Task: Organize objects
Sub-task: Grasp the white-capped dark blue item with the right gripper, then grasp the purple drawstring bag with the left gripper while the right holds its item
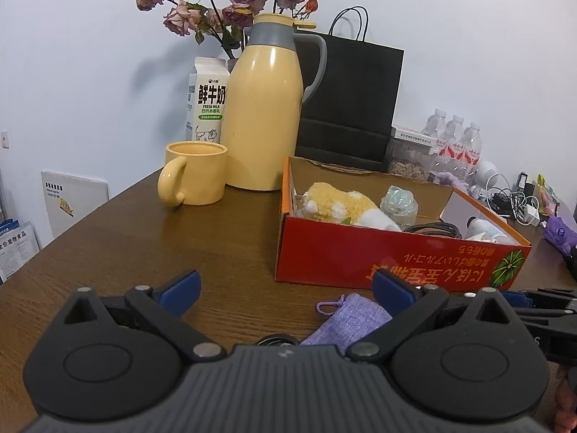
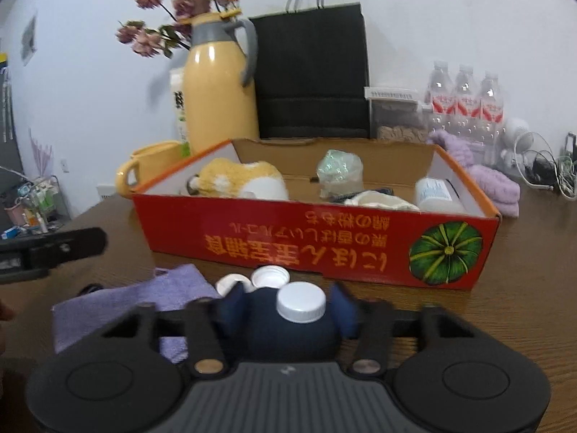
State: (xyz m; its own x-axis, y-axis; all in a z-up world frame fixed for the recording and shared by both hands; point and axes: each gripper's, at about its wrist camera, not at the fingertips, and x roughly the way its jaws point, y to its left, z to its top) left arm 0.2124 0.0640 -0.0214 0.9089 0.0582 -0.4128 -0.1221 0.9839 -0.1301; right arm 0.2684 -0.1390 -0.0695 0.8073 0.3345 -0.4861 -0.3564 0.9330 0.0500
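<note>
**Mia:** What is closest in the right wrist view?

**Ben:** The right gripper [image 2: 285, 305]. Its jaws are closed on a dark blue bottle [image 2: 294, 335] with a white cap [image 2: 300, 301]. The blue pads press on both sides of the bottle, which sits low over the tabletop [image 2: 523, 306], in front of the red box [image 2: 317, 241].

**Mia:** And the left gripper?

**Ben:** The left gripper [image 1: 286, 294] has its jaws wide open. Nothing is between them but bare wood. A purple cloth [image 1: 349, 319] lies just under the right-hand pad.

**Mia:** What else is near the bottle?

**Ben:** Two white lids [image 2: 268, 277] lie on the tabletop just past the bottle, close to the box. The purple cloth is to the left of them.

**Mia:** What is in the box?

**Ben:** A fluffy yellow and white toy [image 2: 241, 178] is at the left end. A shiny wrapped thing [image 2: 337, 169] is in the middle. A white jar [image 2: 434, 191] lies at the right end, beside a cream cloth [image 2: 378, 202].

**Mia:** What stands behind it?

**Ben:** A yellow jug [image 1: 261, 108], a yellow mug [image 1: 194, 176], a milk carton [image 1: 207, 99], a black paper bag [image 1: 349, 97] and some dried roses [image 1: 238, 0]. Water bottles [image 2: 465, 101] stand far right.
</note>
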